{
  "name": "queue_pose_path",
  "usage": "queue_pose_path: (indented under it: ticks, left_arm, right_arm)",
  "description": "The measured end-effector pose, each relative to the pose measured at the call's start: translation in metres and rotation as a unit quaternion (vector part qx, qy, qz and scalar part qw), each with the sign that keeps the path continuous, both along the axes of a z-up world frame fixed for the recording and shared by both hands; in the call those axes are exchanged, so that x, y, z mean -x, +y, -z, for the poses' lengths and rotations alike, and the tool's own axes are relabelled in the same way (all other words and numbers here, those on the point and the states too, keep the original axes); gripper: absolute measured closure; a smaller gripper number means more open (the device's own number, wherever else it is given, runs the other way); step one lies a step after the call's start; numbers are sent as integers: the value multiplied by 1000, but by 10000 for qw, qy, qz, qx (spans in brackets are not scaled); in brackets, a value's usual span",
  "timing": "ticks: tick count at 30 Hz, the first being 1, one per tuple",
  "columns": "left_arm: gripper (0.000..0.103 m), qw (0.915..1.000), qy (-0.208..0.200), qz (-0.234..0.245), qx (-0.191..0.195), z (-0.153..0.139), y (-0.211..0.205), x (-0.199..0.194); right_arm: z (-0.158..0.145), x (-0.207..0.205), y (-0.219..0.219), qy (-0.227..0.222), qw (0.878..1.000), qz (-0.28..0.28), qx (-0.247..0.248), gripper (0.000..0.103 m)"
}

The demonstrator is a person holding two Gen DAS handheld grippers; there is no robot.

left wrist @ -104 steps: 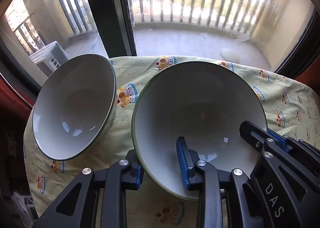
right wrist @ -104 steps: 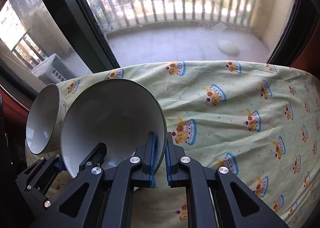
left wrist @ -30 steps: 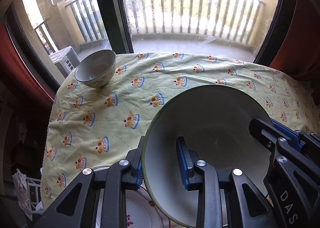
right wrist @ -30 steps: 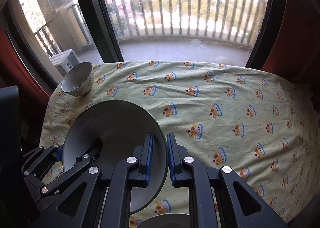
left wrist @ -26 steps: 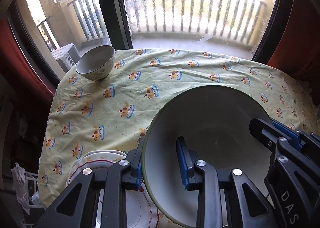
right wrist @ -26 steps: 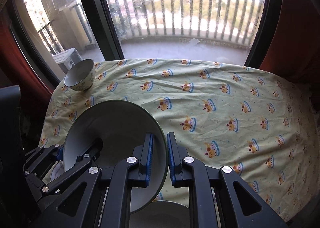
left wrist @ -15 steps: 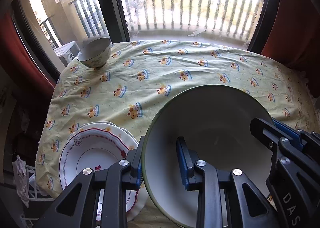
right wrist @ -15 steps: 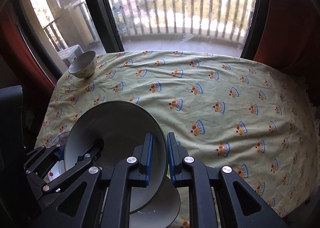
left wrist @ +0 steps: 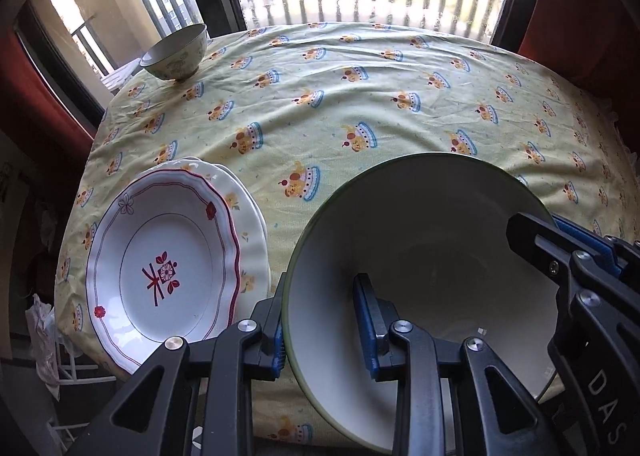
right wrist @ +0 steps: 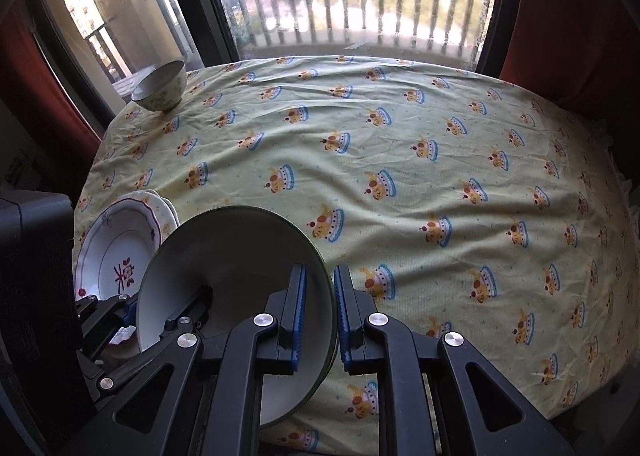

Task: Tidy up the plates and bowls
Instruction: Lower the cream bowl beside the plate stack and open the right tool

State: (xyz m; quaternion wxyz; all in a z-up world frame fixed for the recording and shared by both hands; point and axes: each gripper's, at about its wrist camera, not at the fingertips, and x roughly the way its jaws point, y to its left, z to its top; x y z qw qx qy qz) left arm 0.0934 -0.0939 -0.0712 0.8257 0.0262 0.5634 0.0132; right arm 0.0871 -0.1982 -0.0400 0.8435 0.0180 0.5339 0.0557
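The large green-rimmed bowl (left wrist: 420, 256) has been carried back from beside the small patterned bowl (left wrist: 176, 55) to the worktop's (left wrist: 360, 107) near edge. The left gripper (left wrist: 324, 326) and right gripper (right wrist: 320, 312) are each clamped on opposite rims of it, holding it aloft and tilted. The stacked plates (left wrist: 160, 268) look sorted; both bowls remain unplaced.

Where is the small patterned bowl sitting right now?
In both wrist views the small patterned bowl stands upright at the tablecloth's far-left corner by the window, well beyond the stacked plates.
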Motion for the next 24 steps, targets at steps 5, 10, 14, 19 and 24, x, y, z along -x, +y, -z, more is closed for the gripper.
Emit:
queue_pose_path:
  ticks: [5, 10, 14, 19, 24]
  left_arm:
    - [75, 9999, 141, -58, -6, 9, 0, 0]
    - [75, 9998, 211, -72, -17, 16, 1, -1]
    - [75, 9997, 219, -36, -41, 20, -1, -3]
    - [75, 9998, 178, -35, -25, 22, -2, -6]
    - [74, 9998, 164, -45, 74, 23, 0, -7]
  right_arm:
    - [10, 3, 2, 116, 9999, -61, 46, 86]
    - [20, 2, 3, 222, 9997, -83, 73, 86]
    - [26, 1, 3, 267, 9995, -80, 140, 86]
    - [29, 0, 4, 228, 9994, -52, 236, 86]
    - [29, 0, 6, 168, 9995, -11, 267, 84]
